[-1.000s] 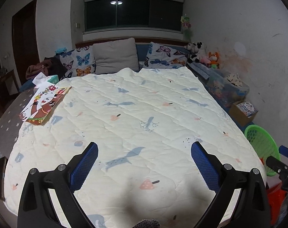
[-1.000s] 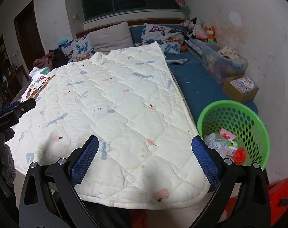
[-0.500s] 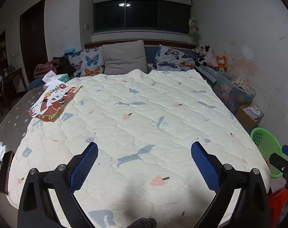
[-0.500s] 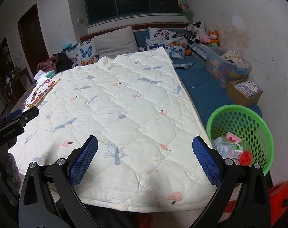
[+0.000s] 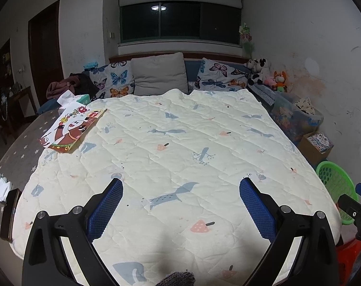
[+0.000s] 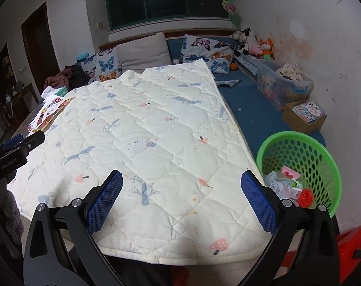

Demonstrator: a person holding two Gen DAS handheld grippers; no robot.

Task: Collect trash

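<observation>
Beside bed, upright green basket (image 6: 299, 164)

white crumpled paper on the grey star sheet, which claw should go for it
Left. The crumpled paper lies at the bed's left edge, on the open left claw's side. The open right claw sits by the green basket, across the bed.

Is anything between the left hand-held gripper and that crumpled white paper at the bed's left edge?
Nothing visible blocks it. The left hand-held gripper hangs open over the quilt, and the white paper lies off to its left on the grey star-print sheet, past the quilt's edge. A dark flat object lies just beside the paper.
</observation>
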